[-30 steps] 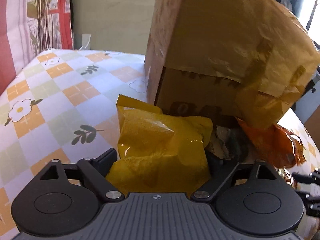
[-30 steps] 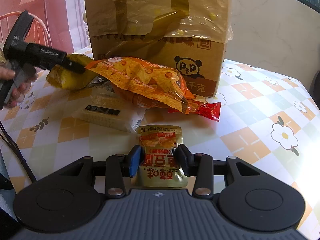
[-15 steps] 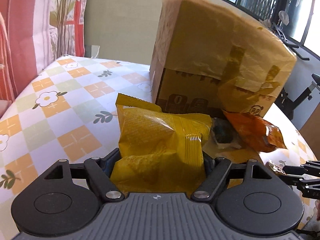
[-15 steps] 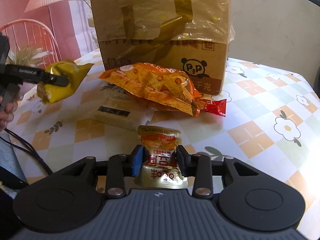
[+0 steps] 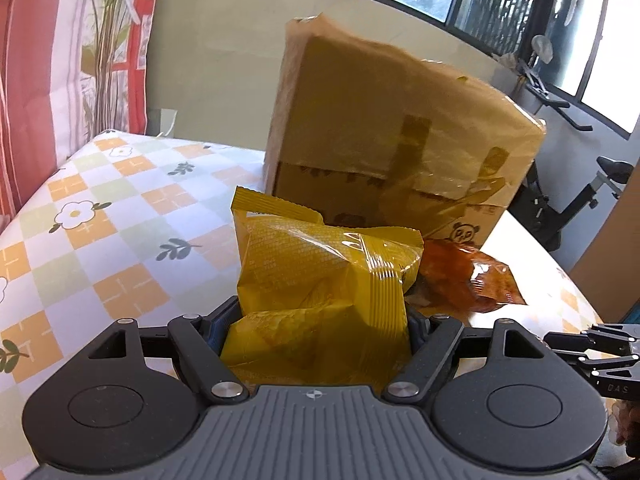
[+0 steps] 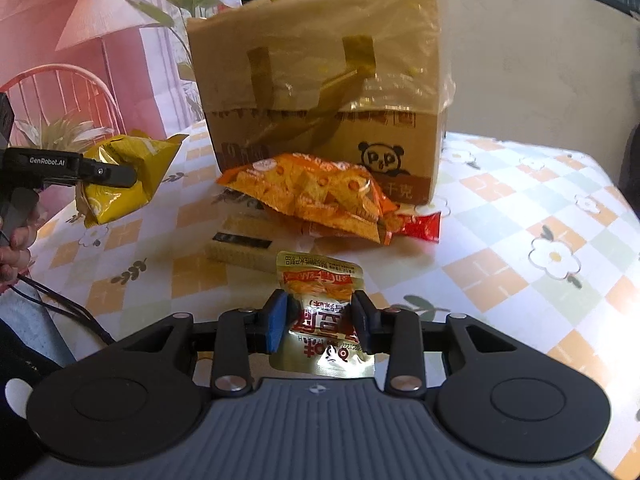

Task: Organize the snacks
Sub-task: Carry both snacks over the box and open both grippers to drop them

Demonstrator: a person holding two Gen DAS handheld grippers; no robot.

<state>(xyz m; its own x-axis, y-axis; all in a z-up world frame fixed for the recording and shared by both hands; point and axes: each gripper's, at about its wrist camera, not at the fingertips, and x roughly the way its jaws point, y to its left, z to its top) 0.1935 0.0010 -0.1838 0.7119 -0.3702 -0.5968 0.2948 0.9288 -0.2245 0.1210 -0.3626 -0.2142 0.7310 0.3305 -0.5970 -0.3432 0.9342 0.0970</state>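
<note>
My left gripper (image 5: 316, 332) is shut on a puffy yellow snack bag (image 5: 320, 288), held in the air above the table. From the right wrist view the same yellow bag (image 6: 124, 176) hangs at the left in that gripper (image 6: 116, 174). My right gripper (image 6: 320, 314) is shut on a small gold and orange snack packet (image 6: 322, 308), lifted a little off the tablecloth. An orange chip bag (image 6: 316, 196) lies in front of the tall cardboard box (image 6: 320, 92), on top of a red packet (image 6: 420, 226) and a pale flat pack (image 6: 244, 246).
The table carries a checked cloth with flowers (image 6: 552, 256). The cardboard box (image 5: 392, 152) stands at the middle back, wrapped in tape and plastic. A person's hand (image 6: 16, 248) holds the left tool. An exercise machine (image 5: 580, 200) and a wall lie beyond the table.
The left gripper has lifted the yellow bag up and back from the box. The right gripper has closed on the small packet and raised it slightly.
</note>
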